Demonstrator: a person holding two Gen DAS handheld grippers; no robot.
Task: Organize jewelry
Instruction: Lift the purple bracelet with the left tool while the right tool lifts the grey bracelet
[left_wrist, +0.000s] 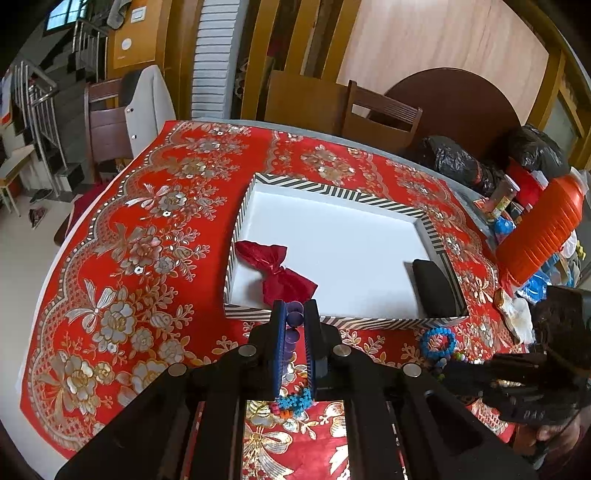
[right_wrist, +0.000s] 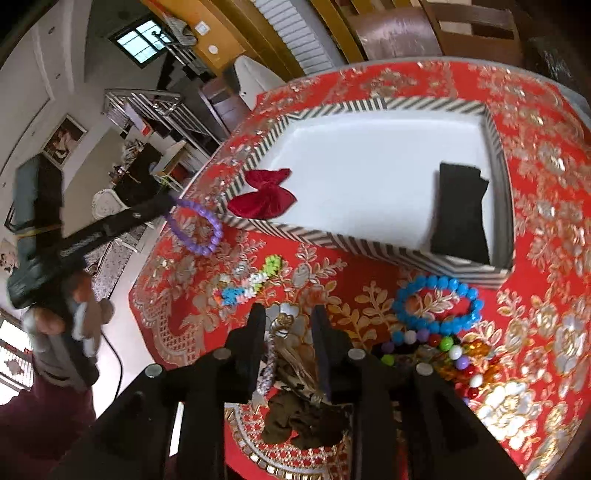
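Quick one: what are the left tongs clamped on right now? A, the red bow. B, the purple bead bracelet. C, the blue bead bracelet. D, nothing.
B: the left tongs are shut on the purple bead bracelet, which dangles beside the striped box; the blue bracelet lies on the tablecloth.

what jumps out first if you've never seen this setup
The red tablecloth with its gold and silver flowers fills both views. On it sits a white tray with a striped rim, holding a red bow at its near left corner and a black pouch at the right. The left gripper holds a purple bead bracelet up just short of the tray, and a blue bead bracelet lies on the cloth.
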